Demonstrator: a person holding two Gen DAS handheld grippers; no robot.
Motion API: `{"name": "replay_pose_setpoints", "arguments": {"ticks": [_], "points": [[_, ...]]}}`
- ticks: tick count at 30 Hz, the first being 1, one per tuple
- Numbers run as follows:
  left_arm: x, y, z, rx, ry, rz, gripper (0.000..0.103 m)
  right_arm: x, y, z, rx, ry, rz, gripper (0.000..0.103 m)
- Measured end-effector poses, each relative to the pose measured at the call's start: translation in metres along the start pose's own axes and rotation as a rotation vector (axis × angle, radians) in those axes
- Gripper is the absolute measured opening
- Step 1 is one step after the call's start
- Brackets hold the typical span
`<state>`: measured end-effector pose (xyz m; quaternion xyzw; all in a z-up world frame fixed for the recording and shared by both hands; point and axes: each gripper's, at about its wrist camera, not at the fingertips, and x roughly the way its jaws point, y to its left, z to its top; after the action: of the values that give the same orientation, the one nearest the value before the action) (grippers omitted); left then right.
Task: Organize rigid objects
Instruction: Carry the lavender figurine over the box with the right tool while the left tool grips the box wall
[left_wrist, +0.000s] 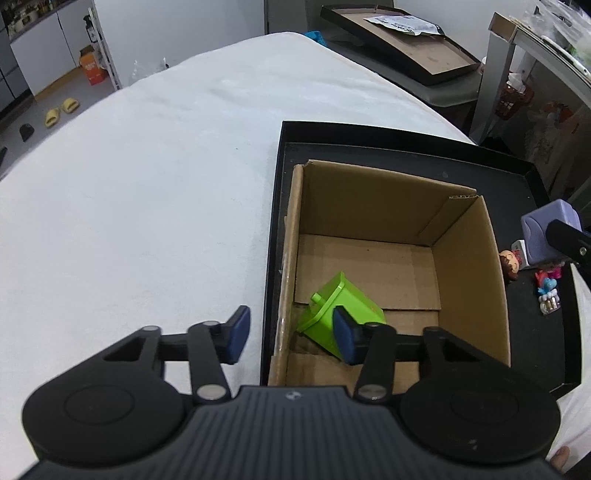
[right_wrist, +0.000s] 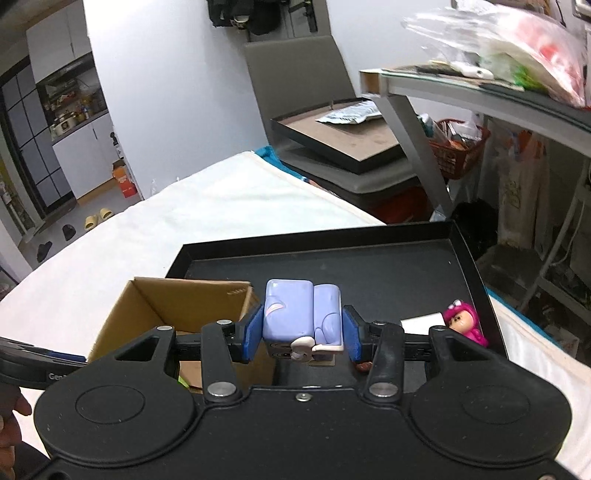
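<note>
Right wrist view showed the right gripper (right_wrist: 301, 338) pinching a lilac plastic toy block (right_wrist: 295, 314) between its blue pads (right_wrist: 255, 334) — a boxy, rounded piece with a small white figure at its lower edge, held above the black tray (right_wrist: 369, 236). Smooth and glossy, it contrasted with the matte corrugated walls of the open cardboard box (right_wrist: 184, 299) standing in that tray. Left wrist view looked down into the box, where a lime-green plastic container (left_wrist: 340, 310) lay tipped on its side on the brown floor. Above it the left gripper (left_wrist: 291, 338) had its jaws spread with nothing between them. On the tray beside the box sat a pink-hooded figurine (right_wrist: 465, 325) and a brown-haired figurine (left_wrist: 511, 264) — both small and moulded. Under the tray lay a white cloth (left_wrist: 147, 184).
</note>
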<state>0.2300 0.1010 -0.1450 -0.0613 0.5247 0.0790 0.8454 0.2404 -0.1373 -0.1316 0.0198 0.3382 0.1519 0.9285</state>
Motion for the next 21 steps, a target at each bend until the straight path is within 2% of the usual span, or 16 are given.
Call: {"name": "replay_pose_setpoints", "arguments": {"ticks": [3,11,21], "points": [[0.001,0.004,0.001,-0.007,0.014,-0.038,0.033,0.000,0.007,0.002,-0.016,-0.009,-0.004,0.044],[0.003,0.013,0.002,0.000,0.019,-0.092,0.021,-0.004,0.032,0.020,-0.038,-0.040,0.030,0.044],[0.009,0.027,0.005,-0.014,0.037,-0.160,0.019,0.010,0.070,0.021,-0.123,-0.005,0.050,0.044]]}}
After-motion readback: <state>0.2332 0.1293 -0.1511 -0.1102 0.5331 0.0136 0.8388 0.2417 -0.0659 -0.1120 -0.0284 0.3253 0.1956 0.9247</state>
